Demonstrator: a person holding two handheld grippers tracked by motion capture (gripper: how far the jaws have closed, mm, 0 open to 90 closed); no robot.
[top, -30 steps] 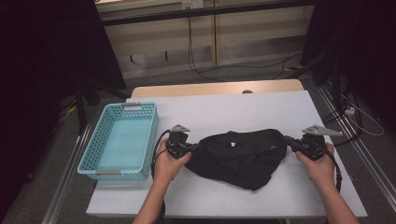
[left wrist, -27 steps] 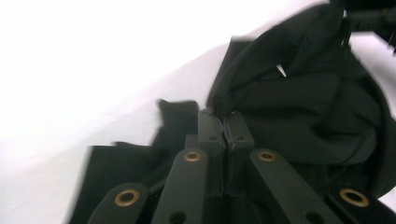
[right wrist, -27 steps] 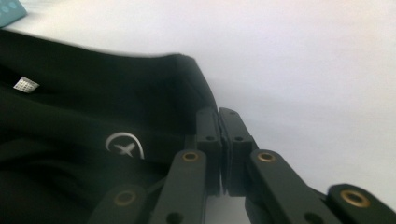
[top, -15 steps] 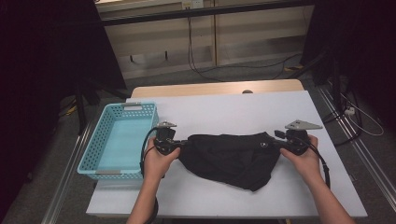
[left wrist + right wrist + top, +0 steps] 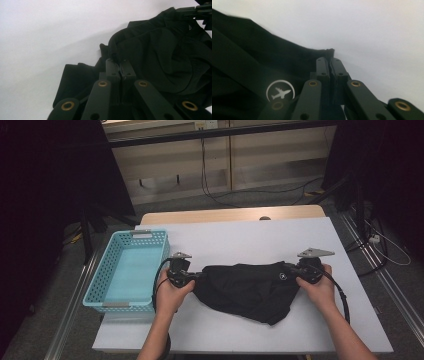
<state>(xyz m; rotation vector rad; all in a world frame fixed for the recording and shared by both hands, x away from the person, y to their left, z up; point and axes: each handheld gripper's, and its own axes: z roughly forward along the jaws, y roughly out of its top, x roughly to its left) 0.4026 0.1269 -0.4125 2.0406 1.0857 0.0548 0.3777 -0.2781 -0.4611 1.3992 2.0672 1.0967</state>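
Both hands low, left gripper and right gripper clamp black garment.

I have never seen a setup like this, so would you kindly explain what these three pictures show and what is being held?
No robot here: a person holds a hand-operated claw in each hand. The high view looks down on a white table from above the person's side. The left claw and right claw each pinch one end of a black garment, stretched between them. A light blue basket sits at the table's left edge. The other two pictures come from cameras riding on the claws. In the left gripper view the jaws are shut on a fold of the cloth; in the right gripper view they clamp its edge, near a small white aeroplane logo.
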